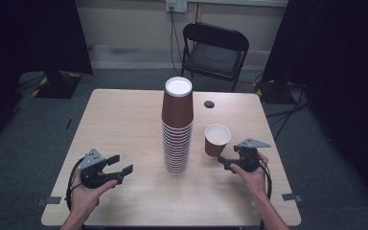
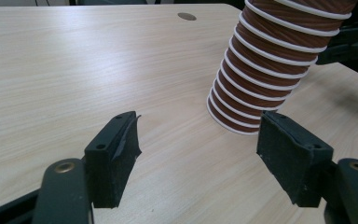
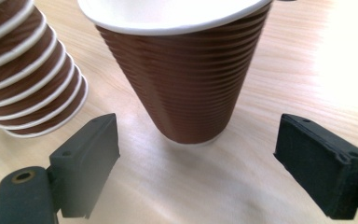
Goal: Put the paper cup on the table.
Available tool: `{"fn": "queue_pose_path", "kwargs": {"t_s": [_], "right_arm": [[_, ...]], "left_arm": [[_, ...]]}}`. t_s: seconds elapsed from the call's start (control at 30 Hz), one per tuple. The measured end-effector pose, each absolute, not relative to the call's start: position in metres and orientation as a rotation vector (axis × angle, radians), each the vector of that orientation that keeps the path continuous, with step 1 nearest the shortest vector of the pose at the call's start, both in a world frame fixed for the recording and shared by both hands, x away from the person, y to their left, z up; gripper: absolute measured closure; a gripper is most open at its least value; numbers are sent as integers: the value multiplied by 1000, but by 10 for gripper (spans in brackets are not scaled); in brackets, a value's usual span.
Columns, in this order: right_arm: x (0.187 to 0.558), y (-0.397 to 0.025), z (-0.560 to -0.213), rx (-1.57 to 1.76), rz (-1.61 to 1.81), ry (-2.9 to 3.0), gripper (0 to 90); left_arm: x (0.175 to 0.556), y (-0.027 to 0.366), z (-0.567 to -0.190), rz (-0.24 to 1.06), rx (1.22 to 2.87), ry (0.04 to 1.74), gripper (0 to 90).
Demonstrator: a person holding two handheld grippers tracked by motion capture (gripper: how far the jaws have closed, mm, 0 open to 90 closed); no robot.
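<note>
A tall stack of brown ribbed paper cups [image 1: 177,127] stands upside down, rims on the table, at the middle of the wooden table [image 1: 124,120]. Right of it a single brown cup [image 1: 217,140] stands upright, white inside. My right gripper [image 1: 224,162] is open just in front of that cup; in the right gripper view the cup [image 3: 186,79] stands a little beyond the wide-apart jaws [image 3: 196,149], with the stack [image 3: 23,70] at left. My left gripper [image 1: 120,165] is open at the front left, its jaws [image 2: 198,140] empty and pointing toward the stack [image 2: 270,70].
A small dark round cap [image 1: 209,104] sits in the tabletop behind the single cup. A black folding chair [image 1: 215,50] stands beyond the table's far edge. Bare wood lies left of the stack and along the front edge.
</note>
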State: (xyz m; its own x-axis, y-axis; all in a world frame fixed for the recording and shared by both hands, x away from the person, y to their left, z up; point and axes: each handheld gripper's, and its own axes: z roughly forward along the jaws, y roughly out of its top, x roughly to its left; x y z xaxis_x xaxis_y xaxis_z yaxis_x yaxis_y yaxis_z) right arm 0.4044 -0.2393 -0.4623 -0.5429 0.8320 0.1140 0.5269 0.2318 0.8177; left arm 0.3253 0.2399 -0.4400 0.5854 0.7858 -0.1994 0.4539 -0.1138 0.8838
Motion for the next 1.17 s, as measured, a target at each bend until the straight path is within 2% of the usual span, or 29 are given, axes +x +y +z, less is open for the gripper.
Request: {"fn": "queue_pose_path", "kwargs": {"t_s": [0.73, 1.17], "right_arm": [[328, -268, -429, 1236, 1277, 2100, 144], [291, -291, -444, 1345, 1243, 2059, 144]], "left_arm": [[313, 255, -445, 423, 1796, 1102, 291], [295, 263, -451, 442, 1849, 1098, 292]]}}
